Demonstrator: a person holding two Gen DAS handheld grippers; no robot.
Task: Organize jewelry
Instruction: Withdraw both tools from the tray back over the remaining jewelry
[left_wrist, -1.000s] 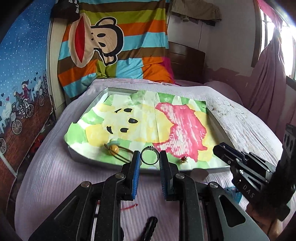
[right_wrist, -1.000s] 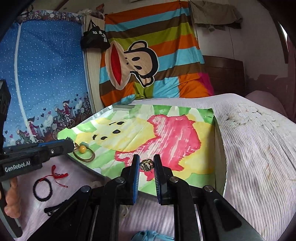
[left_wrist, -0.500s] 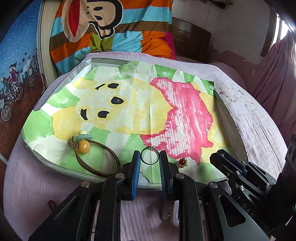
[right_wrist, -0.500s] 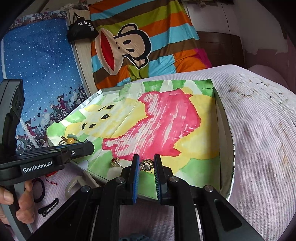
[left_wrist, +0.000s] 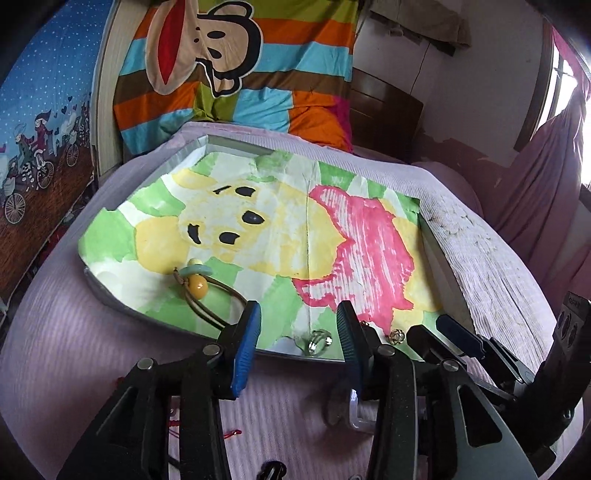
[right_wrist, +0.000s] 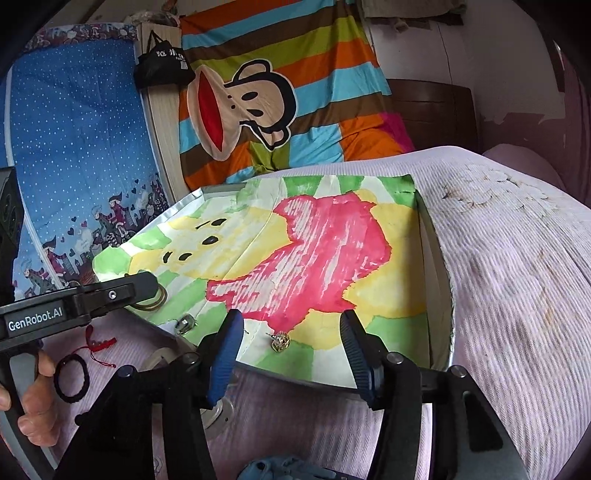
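A shallow tray (left_wrist: 184, 157) lined with a bear and pig drawing lies on the bed. My left gripper (left_wrist: 297, 330) is open over the tray's near edge, and a clear ring (left_wrist: 316, 341) lies in the tray between its fingers. My right gripper (right_wrist: 291, 341) is open too, with a gold earring (right_wrist: 280, 339) lying in the tray between its fingers. The ring also shows in the right wrist view (right_wrist: 186, 323), and the earring in the left wrist view (left_wrist: 397, 336). A brown hair tie with a yellow bead (left_wrist: 199, 288) lies at the tray's left.
A black hair band (right_wrist: 72, 376) and a red string (right_wrist: 99, 343) lie on the purple bedspread left of the tray. A clear bangle (left_wrist: 351, 404) lies on the bedspread just in front of the tray. A striped monkey blanket (right_wrist: 277, 92) hangs behind.
Both grippers have opened. The ring dropped from the left one and the earring from the right one, and both now lie in the tray near its front edge.
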